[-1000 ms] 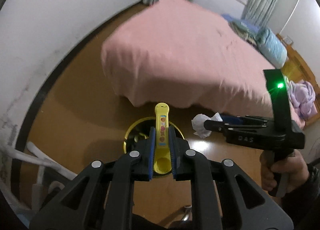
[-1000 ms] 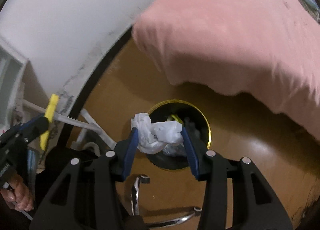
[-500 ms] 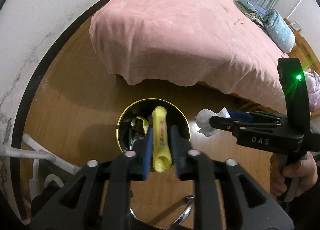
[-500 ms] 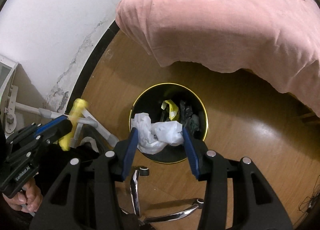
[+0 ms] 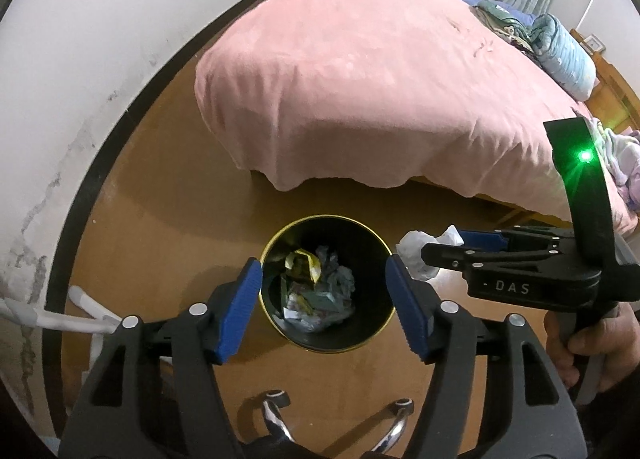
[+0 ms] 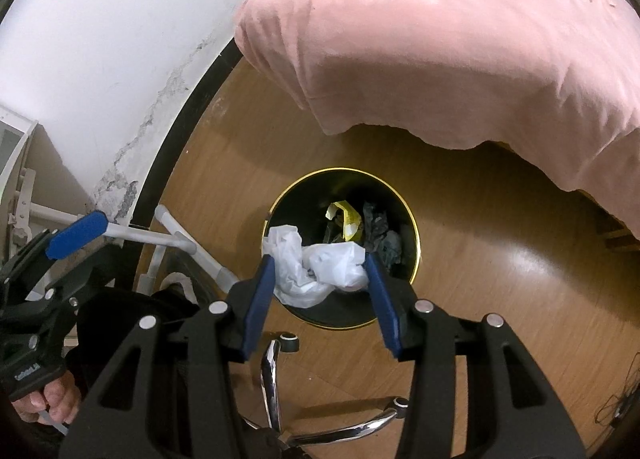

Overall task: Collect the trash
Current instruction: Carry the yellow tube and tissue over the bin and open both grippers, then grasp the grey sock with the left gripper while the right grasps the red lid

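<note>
A round black trash bin with a gold rim [image 5: 276, 243] [image 6: 414, 227] stands on the wooden floor below both grippers and holds crumpled trash [image 5: 320, 291]. My left gripper [image 5: 324, 277] is open and empty above the bin. My right gripper [image 6: 320, 265] is shut on a crumpled white plastic bag [image 6: 320, 265], held over the bin's near left rim. In the left wrist view the right gripper [image 5: 444, 251] shows to the right of the bin with the bag [image 5: 412, 249] in its fingers.
A bed with a pink cover [image 5: 380, 79] [image 6: 460, 31] stands just beyond the bin. A white wall with a black baseboard [image 5: 104, 163] runs on the left. Chrome chair legs with casters [image 6: 288, 343] lie below. A white frame [image 6: 176, 239] stands left of the bin.
My left gripper has opened and let go of the yellow tube, which is gone from its fingers. Both grippers moved in over the bin. The right gripper still holds the bag.
</note>
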A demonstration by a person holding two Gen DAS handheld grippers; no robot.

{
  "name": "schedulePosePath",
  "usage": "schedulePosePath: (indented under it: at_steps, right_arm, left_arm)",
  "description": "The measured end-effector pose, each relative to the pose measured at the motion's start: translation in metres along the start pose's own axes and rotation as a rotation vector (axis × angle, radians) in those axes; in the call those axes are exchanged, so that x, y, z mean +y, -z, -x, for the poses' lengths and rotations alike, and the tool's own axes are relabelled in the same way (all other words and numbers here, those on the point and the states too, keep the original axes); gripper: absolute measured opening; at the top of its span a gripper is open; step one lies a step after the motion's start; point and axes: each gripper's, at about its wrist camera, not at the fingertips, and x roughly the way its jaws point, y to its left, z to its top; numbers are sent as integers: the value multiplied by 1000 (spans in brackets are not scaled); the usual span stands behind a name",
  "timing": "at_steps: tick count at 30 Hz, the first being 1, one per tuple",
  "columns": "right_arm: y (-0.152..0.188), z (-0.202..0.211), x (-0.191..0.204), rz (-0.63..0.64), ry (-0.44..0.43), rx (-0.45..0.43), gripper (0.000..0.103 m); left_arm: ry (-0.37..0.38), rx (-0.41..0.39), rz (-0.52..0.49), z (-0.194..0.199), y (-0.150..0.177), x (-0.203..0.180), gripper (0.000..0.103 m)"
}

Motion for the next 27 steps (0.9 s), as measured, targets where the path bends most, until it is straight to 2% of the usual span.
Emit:
schedulePosePath:
  at_steps: [2,3,4,9,14,17,21,24,27]
  right_arm:
    - [-2,2,3,0,-8,-5,58]
    - [-3,4,4,-1,-7,-11,71]
    - [-4,8,6,-1,-2,-26,79]
    - [-6,22,21,17,0,-51,79]
    - [-8,51,53,76,-16,-95,80]
    - [-12,76,90,148,-32,-145,82]
    - [-16,113,169,304,-90,-235,87]
    - [-12,125,232,419,-149,-261,88]
    - [-3,123,305,549,-218,-251,90]
  left_arm:
    - [-26,-19,-10,11,-1,-1,72]
    - [-45,-30,-15,16,-2,-2,76]
    - [-71,-47,-23,25,-3,-3,81]
    - [-128,-113,-29,73,-5,0,91]
    - [-180,-208,-3,138,-2,13,93]
    - [-233,-280,28,186,8,29,94]
    - [-331,-349,127,250,36,79,96]
    - [-474,-362,275,301,75,146,96]
    - [-607,-343,413,335,118,207,96]
